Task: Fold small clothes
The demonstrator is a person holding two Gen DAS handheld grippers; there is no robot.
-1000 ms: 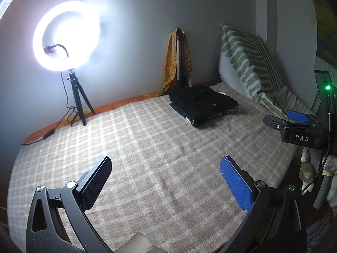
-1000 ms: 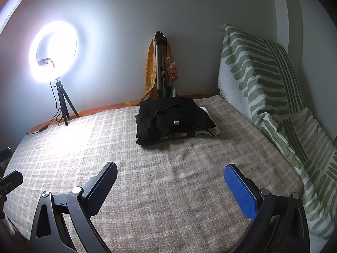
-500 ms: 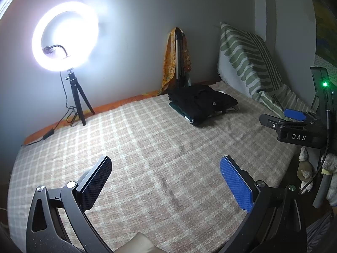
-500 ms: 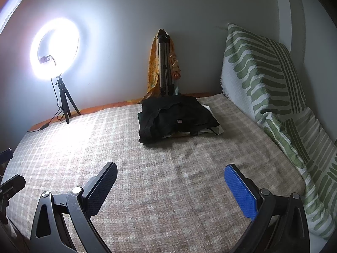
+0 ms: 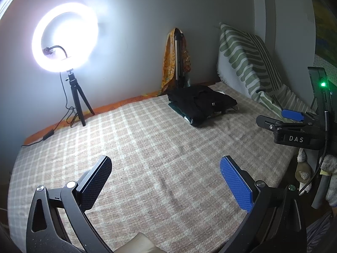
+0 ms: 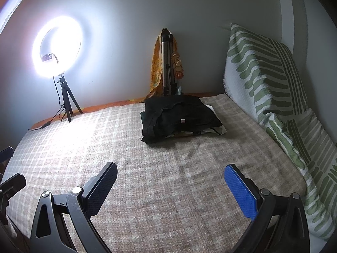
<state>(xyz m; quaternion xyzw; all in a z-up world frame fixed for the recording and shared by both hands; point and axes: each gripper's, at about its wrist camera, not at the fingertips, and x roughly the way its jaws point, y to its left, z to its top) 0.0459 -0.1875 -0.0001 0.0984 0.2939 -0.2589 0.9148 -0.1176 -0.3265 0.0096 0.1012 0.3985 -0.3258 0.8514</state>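
Note:
A pile of dark clothes [image 5: 202, 103] lies folded at the far side of the checked bed cover [image 5: 147, 147], near the wall; it also shows in the right wrist view [image 6: 179, 119]. My left gripper [image 5: 166, 175] is open and empty, above the near part of the bed. My right gripper [image 6: 171, 180] is open and empty too, well short of the pile. The right gripper also shows at the right edge of the left wrist view [image 5: 290, 126].
A lit ring light on a small tripod [image 5: 65, 40] stands at the far left with its cable on the bed. A folded tripod draped with orange cloth [image 6: 166, 63] leans on the wall. A green-striped cushion [image 6: 271, 88] lines the right side.
Both grippers have drifted slightly; the right gripper has pulled back and lifted a little from the pile. Nothing was taken hold of.

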